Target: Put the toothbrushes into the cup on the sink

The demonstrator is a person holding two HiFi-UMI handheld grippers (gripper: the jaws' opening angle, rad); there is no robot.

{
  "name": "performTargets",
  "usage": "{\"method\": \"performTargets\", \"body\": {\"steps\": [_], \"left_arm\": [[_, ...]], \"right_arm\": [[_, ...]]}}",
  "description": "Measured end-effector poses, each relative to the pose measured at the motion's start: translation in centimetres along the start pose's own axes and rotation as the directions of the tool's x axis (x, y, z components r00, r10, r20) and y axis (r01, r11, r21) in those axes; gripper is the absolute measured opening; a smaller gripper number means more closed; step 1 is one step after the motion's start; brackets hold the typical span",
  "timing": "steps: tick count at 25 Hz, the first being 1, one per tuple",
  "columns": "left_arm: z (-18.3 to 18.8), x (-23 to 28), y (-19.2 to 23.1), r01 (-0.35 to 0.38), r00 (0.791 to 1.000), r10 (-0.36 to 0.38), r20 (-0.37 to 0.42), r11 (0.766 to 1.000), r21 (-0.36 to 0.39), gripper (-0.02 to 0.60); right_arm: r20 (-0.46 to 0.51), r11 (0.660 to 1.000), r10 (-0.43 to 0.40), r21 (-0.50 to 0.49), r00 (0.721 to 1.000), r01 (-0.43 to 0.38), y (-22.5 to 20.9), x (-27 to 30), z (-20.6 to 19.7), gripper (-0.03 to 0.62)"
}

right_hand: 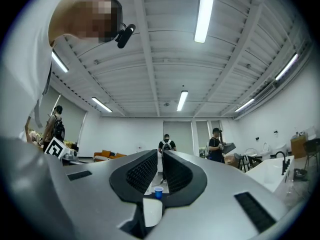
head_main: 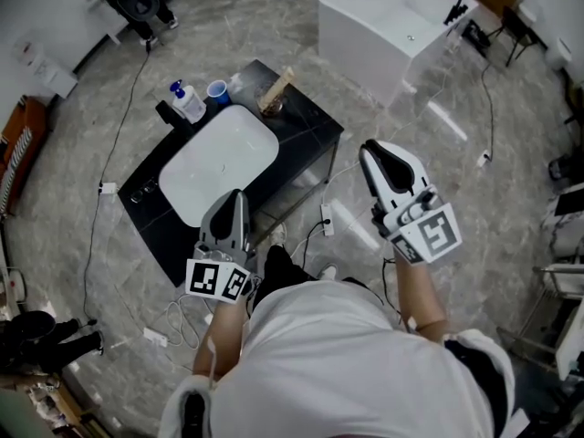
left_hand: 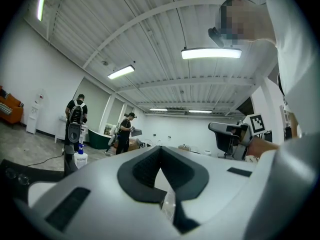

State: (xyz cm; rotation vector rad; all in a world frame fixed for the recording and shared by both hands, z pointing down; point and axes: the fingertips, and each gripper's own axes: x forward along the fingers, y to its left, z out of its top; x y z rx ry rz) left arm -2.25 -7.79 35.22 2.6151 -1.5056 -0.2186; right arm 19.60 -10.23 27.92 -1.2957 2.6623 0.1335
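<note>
The left tongs hang over the near edge of the black bench, pointing across the white sink. In the left gripper view the left tongs are together at the tips, with nothing between them. The right tongs are held off to the right of the bench, above the floor. In the right gripper view the right tongs are together too, with only a thin slit between the pads and nothing in it. Through that slit the blue cup shows beyond.

The blue cup stands on the far edge of the bench, behind the sink. Just left of it is a white pump bottle with a blue top. To the right of the cup, at the far corner, lies a tan object; I cannot tell whether it holds the toothbrushes.

Nothing stands on the bench between the tongs and the cup except the sink basin itself. On the floor near the bench, white cables lie looped by the person's feet, and a power strip lies to the right of the bench. A white bathtub sits far right, well apart from the bench. Other people stand at the far end of the room.
</note>
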Motion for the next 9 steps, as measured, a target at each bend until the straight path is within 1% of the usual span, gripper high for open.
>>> {"method": "performTargets", "body": {"steps": [4, 9], "left_arm": [[-0.4, -2.0, -0.4, -0.016, 1.000, 0.016, -0.016, 1.000, 0.000, 0.003], [-1.5, -4.3, 0.5, -0.047, 0.998, 0.046, -0.039, 0.998, -0.033, 0.003]], "right_arm": [[0.011, 1.000, 0.018, 0.006, 1.000, -0.018, 0.8, 0.0, -0.1, 0.058], [0.014, 0.999, 0.035, 0.014, 0.999, -0.035, 2.5, 0.5, -0.5, 0.058]]}}
